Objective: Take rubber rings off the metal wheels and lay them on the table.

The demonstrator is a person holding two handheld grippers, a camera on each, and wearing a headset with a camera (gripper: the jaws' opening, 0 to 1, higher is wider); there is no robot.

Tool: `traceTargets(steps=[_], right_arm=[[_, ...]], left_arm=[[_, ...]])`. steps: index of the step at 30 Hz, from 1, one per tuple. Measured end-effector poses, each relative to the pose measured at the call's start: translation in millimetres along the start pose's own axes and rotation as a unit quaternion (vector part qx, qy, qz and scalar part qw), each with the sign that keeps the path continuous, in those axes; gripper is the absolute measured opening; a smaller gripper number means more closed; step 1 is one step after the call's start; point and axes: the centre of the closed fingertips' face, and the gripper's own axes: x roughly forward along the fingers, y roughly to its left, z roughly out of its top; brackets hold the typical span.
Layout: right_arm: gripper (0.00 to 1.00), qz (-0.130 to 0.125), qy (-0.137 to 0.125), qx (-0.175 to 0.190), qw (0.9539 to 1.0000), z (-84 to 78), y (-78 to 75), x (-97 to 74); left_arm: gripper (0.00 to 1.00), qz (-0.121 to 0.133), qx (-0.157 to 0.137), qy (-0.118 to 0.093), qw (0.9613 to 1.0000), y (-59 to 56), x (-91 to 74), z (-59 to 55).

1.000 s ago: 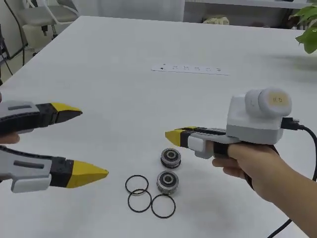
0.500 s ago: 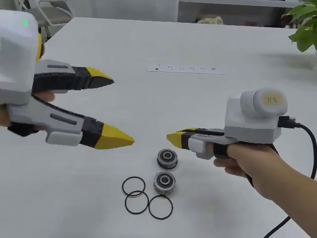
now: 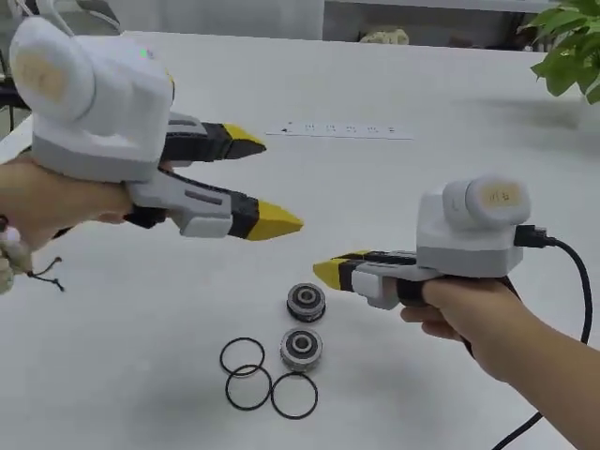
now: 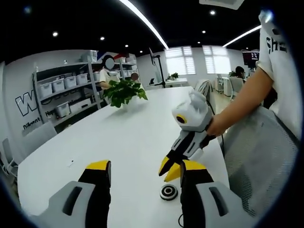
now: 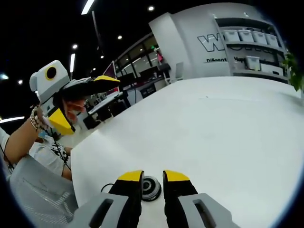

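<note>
Wheels (image 3: 306,302) flat, bores upward

Head cam: we look forward and down on the table (image 3: 394,187), close in. Cam on the left gripper (image 3: 281,184) rides high and faces the right gripper (image 4: 168,172). Cam on the right gripper sits low near the tabletop, with the left one at 10 o'clock. All three share the metal wheel (image 3: 306,301) at 6 o'clock.
</note>
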Motion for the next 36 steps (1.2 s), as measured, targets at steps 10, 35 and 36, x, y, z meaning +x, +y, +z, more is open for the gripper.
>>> traceTargets(steps=[10,35,36], right_arm=[[0.13,-0.006,0.024,-0.015,0.9996,-12.0,-4.8,2.7],[0.17,0.007,0.09,-0.085,0.9923,-38.9,-2.7,4.2],[0.17,0.008,0.09,-0.085,0.9923,-38.9,-3.1,4.0]], left_arm=[[0.42,0.022,-0.053,0.012,0.9983,-13.6,25.9,-57.1],[0.25,-0.024,-0.073,0.076,0.9942,-49.6,52.3,-104.0],[0.25,-0.026,-0.074,0.075,0.9941,-50.0,52.7,-103.7]])
